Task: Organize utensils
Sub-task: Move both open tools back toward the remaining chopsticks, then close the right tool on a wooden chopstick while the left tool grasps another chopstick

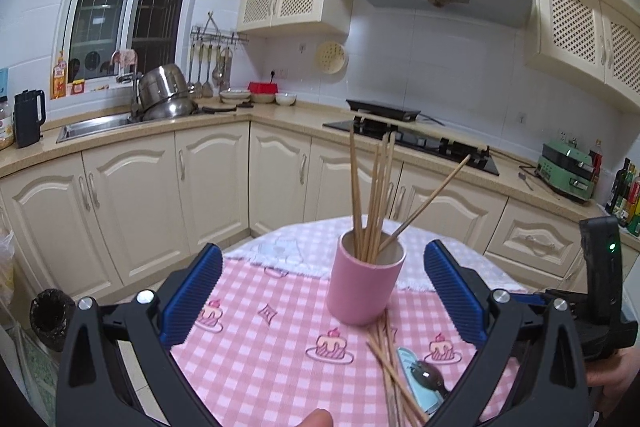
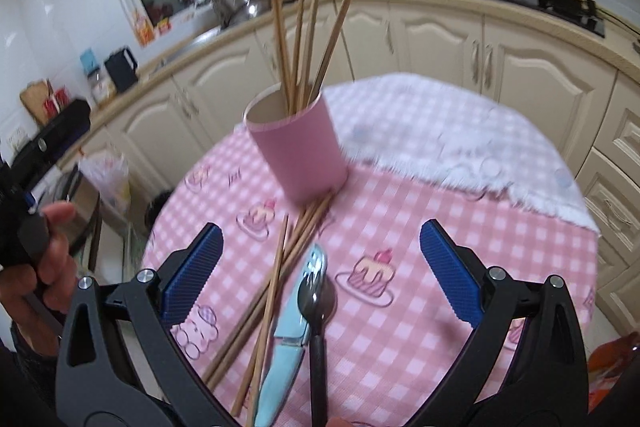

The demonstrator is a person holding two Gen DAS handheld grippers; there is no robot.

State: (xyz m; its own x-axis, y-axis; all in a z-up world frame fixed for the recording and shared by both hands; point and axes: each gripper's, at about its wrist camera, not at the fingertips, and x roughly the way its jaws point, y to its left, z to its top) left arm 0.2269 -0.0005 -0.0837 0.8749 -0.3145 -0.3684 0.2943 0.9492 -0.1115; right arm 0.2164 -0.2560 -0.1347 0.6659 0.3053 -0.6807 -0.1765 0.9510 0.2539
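A pink cup (image 1: pixel 365 281) stands on the round table with several wooden chopsticks (image 1: pixel 374 195) upright in it. It also shows in the right wrist view (image 2: pixel 300 151). More loose chopsticks (image 2: pixel 276 291) lie on the cloth in front of the cup, beside a light blue knife (image 2: pixel 290 335) and a black-handled spoon (image 2: pixel 318 311). My left gripper (image 1: pixel 324 291) is open and empty, its fingers either side of the cup at a distance. My right gripper (image 2: pixel 320 267) is open and empty above the knife and spoon.
The pink checked tablecloth (image 2: pixel 420 227) covers the table, with a white cloth (image 2: pixel 460 131) at its far side. Kitchen cabinets (image 1: pixel 132 195) and the counter with sink and hob ring the room behind. A black bin (image 1: pixel 50 315) stands on the floor at the left.
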